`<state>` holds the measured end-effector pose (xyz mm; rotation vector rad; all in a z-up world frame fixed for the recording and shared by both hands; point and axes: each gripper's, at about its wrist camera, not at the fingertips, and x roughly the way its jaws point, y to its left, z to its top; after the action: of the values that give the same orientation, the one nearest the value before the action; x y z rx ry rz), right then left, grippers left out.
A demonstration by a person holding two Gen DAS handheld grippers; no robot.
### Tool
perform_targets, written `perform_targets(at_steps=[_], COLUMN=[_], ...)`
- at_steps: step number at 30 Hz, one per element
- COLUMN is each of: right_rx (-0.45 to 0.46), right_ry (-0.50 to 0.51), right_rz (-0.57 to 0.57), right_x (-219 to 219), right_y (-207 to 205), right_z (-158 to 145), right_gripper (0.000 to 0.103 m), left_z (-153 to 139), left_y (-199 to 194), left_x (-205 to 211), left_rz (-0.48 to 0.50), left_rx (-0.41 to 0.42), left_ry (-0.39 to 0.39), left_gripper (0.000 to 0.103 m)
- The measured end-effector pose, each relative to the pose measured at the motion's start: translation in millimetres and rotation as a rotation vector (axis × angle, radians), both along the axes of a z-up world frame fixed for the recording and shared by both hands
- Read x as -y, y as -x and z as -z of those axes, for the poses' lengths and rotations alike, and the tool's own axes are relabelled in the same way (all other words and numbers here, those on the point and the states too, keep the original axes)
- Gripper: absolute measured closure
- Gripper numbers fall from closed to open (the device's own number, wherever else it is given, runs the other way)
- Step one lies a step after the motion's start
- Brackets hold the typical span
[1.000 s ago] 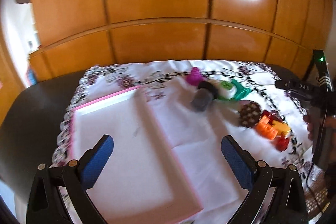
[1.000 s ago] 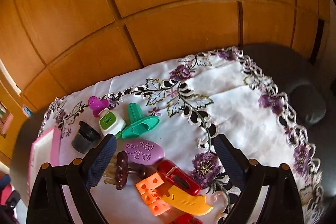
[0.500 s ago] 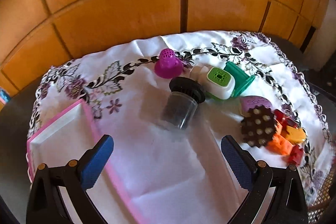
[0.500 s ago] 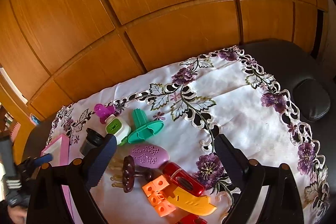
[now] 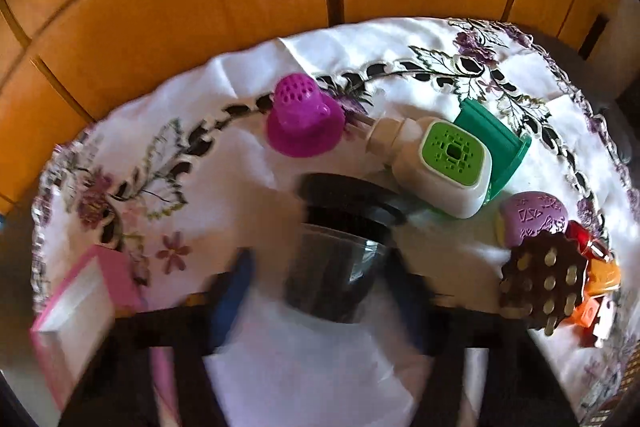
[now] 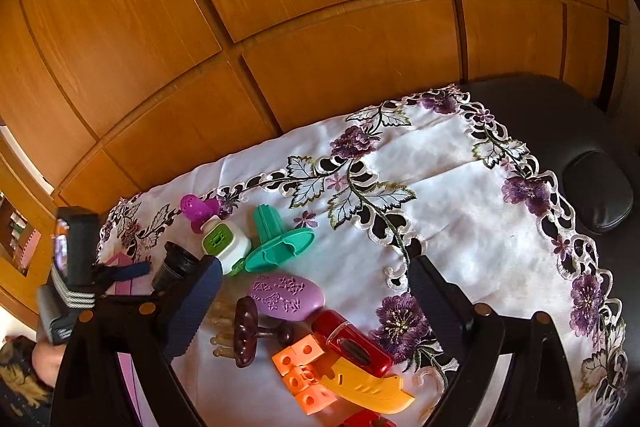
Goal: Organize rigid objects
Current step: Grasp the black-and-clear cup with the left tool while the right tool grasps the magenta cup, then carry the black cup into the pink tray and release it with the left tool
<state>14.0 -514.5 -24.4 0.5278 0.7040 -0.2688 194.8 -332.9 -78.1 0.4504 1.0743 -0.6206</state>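
Dark, lidded jar [image 5: 338,251] lies tilted on the white cloth [image 5: 248,187] between the left gripper [image 5: 320,291]'s 2 blurred fingers, whose jaws are closing; contact unclear. Right gripper [image 6: 316,311] hangs spread wide, holding nothing.

no legible text, labels or numbers on anything

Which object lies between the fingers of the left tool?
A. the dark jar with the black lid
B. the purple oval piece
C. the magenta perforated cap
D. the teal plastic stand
A: in the left wrist view the dark jar sits between the closing fingers of the left tool; the other pieces lie farther away.
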Motion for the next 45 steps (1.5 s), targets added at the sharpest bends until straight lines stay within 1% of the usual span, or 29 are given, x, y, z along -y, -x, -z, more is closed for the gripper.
perform_targets(at_steps=[1,2,4,10,12,14,15,18,19,20,22,25,28,31,34,35,36,37,40,42,45], right_rx=[-0.004,-0.007,-0.009,-0.036,-0.057,-0.078,-0.084,-0.100,-0.099,-0.096,-0.090,-0.101,-0.136,-0.176,-0.226,-0.238,-0.260,-0.274,-0.261,-0.229,-0.177], right_ry=[0.002,0.003,0.005,0.029,0.042,0.050,0.053,0.069,0.086,0.107,0.137,0.193,0.225,0.244,0.255,0.250,0.244,0.236,0.209,0.242,0.259], right_rz=[0.001,0.002,0.001,-0.028,-0.057,-0.092,-0.122,-0.203,-0.233,-0.257,-0.301,-0.359,-0.372,-0.358,-0.339,-0.337,-0.330,-0.327,-0.348,-0.385,-0.454], right_x=[0.1,0.1,-0.1,-7.1,-14.4,-23.9,-30.7,-55.1,-65.6,-75.7,-91.4,-116.1,-128.4,-133.4,-137.4,-138.7,-138.3,-136.9,-136.1,-142.7,-154.0], right_y=[-0.1,-0.7,-0.9,-5.4,-9.3,-14.0,-17.4,-33.9,-42.8,-51.2,-70.1,-117.6,-161.2,-191.9,-222.2,-229.1,-237.8,-242.2,-242.0,-229.1,-198.7], right_z=[0.6,1.0,1.2,4.1,7.6,11.6,12.5,12.7,11.0,9.5,5.5,1.2,6.9,17.8,35.3,39.6,46.9,51.4,49.6,36.5,12.4], right_gripper=[0.007,0.007,0.007,0.007,0.008,0.011,0.014,0.019,0.022,0.023,0.024,0.024,0.026,0.030,0.032,0.034,0.044,0.070,0.072,0.072,0.071], left_z=[1.9,1.7,-0.9,-28.4,-39.2,-46.9,-49.7,-54.1,-54.9,-55.5,-55.8,-56.4,-56.1,-55.4,-54.0,-53.4,-53.0,-52.5,-52.2,-52.0,-50.9], left_y=[1.0,5.0,16.2,60.1,73.8,84.0,88.3,100.9,103.9,107.1,112.0,117.0,119.5,121.5,120.9,121.1,121.3,121.2,122.1,123.7,125.1], left_x=[-0.8,-3.0,-8.2,-50.3,-66.7,-86.4,-93.0,-116.0,-124.4,-133.4,-147.2,-168.0,-189.0,-209.4,-225.6,-230.4,-233.7,-237.4,-247.6,-251.6,-255.2], left_rz=[0.003,0.006,0.011,-0.028,-0.050,-0.077,-0.088,-0.112,-0.122,-0.132,-0.150,-0.187,-0.224,-0.268,-0.304,-0.317,-0.327,-0.335,-0.357,-0.366,-0.378], left_rx=[-0.016,-0.015,-0.002,0.029,0.049,0.049,0.058,0.088,0.087,0.090,0.100,0.100,0.094,0.087,0.078,0.078,0.076,0.075,0.077,0.084,0.081], left_ry=[0.016,0.039,0.060,0.184,0.212,0.244,0.251,0.266,0.276,0.283,0.291,0.313,0.331,0.347,0.353,0.354,0.354,0.355,0.364,0.367,0.374], left_gripper=[0.060,0.060,0.060,0.060,0.060,0.060,0.060,0.060,0.060,0.060,0.060,0.060,0.060,0.060,0.060,0.060,0.060,0.060,0.060,0.060,0.060])
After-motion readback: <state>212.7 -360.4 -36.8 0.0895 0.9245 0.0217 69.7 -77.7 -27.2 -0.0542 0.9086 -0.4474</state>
